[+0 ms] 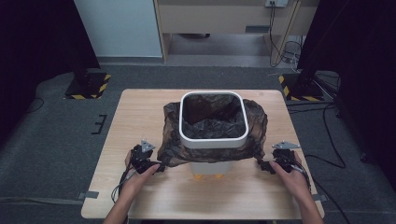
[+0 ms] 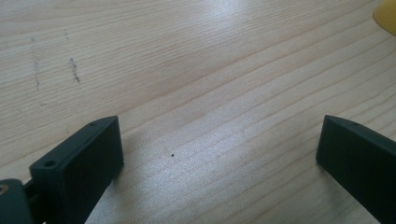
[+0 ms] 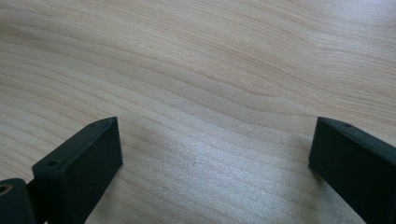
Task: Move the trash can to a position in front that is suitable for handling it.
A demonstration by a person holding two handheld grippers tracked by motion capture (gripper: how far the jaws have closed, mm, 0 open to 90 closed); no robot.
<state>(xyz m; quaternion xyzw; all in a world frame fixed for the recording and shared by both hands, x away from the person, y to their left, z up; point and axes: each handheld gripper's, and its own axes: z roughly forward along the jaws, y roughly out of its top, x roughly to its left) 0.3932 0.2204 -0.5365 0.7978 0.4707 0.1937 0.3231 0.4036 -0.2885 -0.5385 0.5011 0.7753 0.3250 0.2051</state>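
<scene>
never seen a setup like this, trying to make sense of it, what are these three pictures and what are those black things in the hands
There is no robot here. A person sits at a wooden table and holds a hand-operated tool in each hand: the left gripper and the right gripper. Each has two black jaws that can pinch things.

The high view comes from a fixed camera above the person, looking down on the table. The other two pictures come from small cameras riding on the grippers, looking out between their own jaws: the left gripper and the right gripper. In both, the jaws stand wide apart with bare wood between them, so nothing is held.

On the table stands a white bin lined with a black bag, whose edge is folded out over the rim and hangs down the sides. The grippers sit low at either side of it.
</scene>
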